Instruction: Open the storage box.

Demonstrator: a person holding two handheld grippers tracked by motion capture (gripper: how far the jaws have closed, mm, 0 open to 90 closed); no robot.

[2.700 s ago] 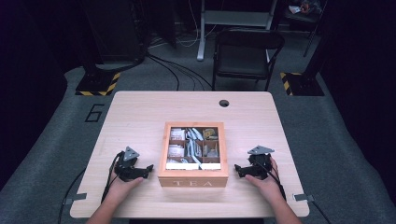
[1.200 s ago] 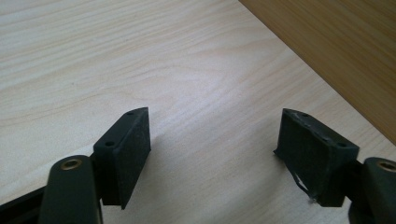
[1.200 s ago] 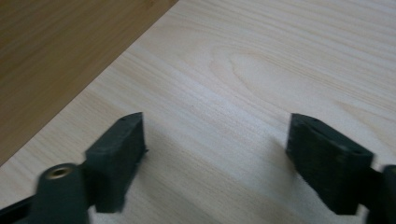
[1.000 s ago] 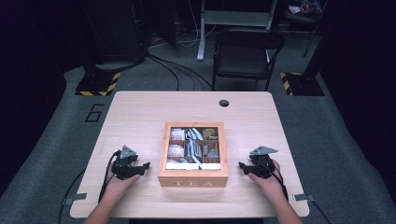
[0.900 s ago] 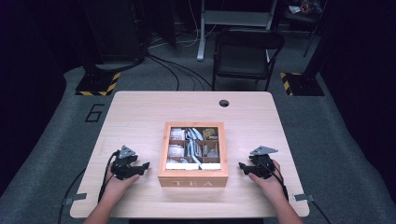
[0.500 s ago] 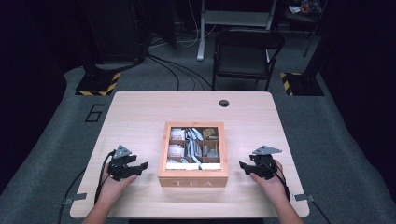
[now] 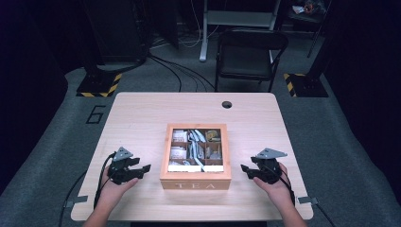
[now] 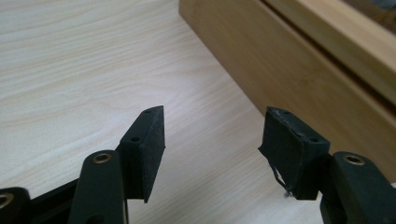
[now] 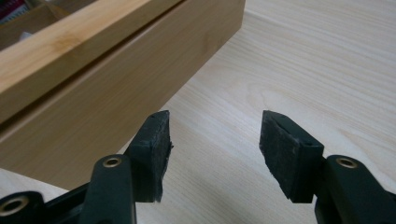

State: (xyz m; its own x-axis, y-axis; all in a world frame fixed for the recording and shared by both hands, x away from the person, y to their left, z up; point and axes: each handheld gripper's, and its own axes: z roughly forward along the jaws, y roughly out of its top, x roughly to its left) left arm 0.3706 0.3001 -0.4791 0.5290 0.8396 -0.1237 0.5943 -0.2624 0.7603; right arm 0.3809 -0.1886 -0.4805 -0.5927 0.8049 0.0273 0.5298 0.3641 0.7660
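— Holding a gripper in each hand, I have the wooden tea box [image 7: 195, 177] between them on the table [image 7: 142, 113], near its front edge and about midway across.

— How do your left jaws stand?

— My left gripper [image 7: 144, 168] is partly open and has just been closing a little; nothing sits between its pads [image 8: 152, 140], only bare tabletop. It points toward the box's left wall, near it but apart.

— And the right one?

— My right gripper [image 7: 244, 168] is also about half open, with nothing in it. It aims at the box's right wall, close by without touching.

— What is in the box?

— Its lid is off or open; compartments with tea bags [image 7: 194, 146] show from above. The front panel reads TEA.
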